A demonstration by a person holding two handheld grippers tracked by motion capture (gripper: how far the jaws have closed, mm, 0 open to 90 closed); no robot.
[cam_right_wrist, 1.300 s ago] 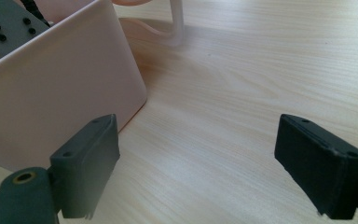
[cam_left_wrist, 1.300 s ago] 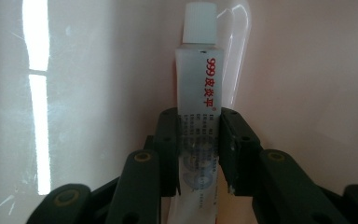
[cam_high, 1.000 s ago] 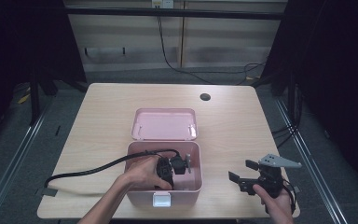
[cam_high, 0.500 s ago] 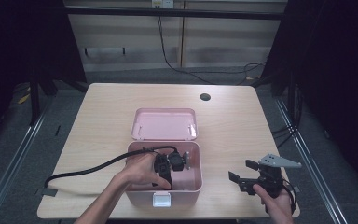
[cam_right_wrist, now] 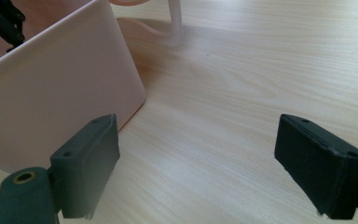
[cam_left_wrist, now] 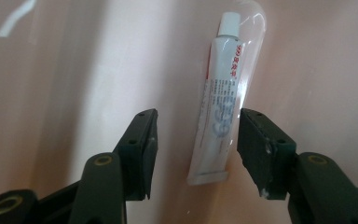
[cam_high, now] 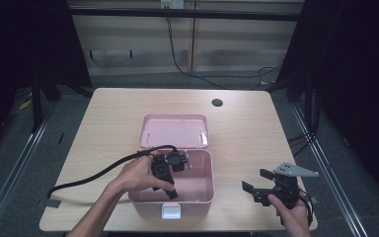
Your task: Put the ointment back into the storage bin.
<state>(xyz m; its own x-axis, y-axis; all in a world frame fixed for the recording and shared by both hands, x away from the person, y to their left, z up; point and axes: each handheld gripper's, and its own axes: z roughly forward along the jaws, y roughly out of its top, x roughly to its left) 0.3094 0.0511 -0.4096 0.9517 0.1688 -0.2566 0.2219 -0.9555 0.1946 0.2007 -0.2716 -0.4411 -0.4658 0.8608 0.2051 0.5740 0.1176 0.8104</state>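
High view: pink box (cam_high: 200, 195) near the 6 o'clock edge of the table (cam_high: 103, 123), lid (cam_high: 175, 129) folded back flat at 12 o'clock of the box. Left gripper (cam_high: 170, 170) lowered into the box at its 9 o'clock side, held by the left hand (cam_high: 138, 175); black cable (cam_high: 94, 175) trailing off toward 8 o'clock. Jaw state not readable from here. Right gripper (cam_high: 255, 186) at 3 o'clock of the box, well apart from it, above the table surface near the 5 o'clock corner, jaws spread, held by the right hand (cam_high: 291, 215). Round dark hole (cam_high: 217, 102) in the table near 12 o'clock.

Left gripper view: jaws spread, nothing pinched. White tube (cam_left_wrist: 219, 98) lying on the pink box floor (cam_left_wrist: 74, 70) between and beyond the jaws, cap pointing to 12 o'clock, crimped end at 6 o'clock; nearer the 3 o'clock jaw. No contact between jaws and tube discernible.

Right gripper view: jaws spread wide, empty, over bare wood table (cam_right_wrist: 242, 70). Pink box wall (cam_right_wrist: 56, 88) at 10 o'clock, just beside the 9 o'clock jaw.
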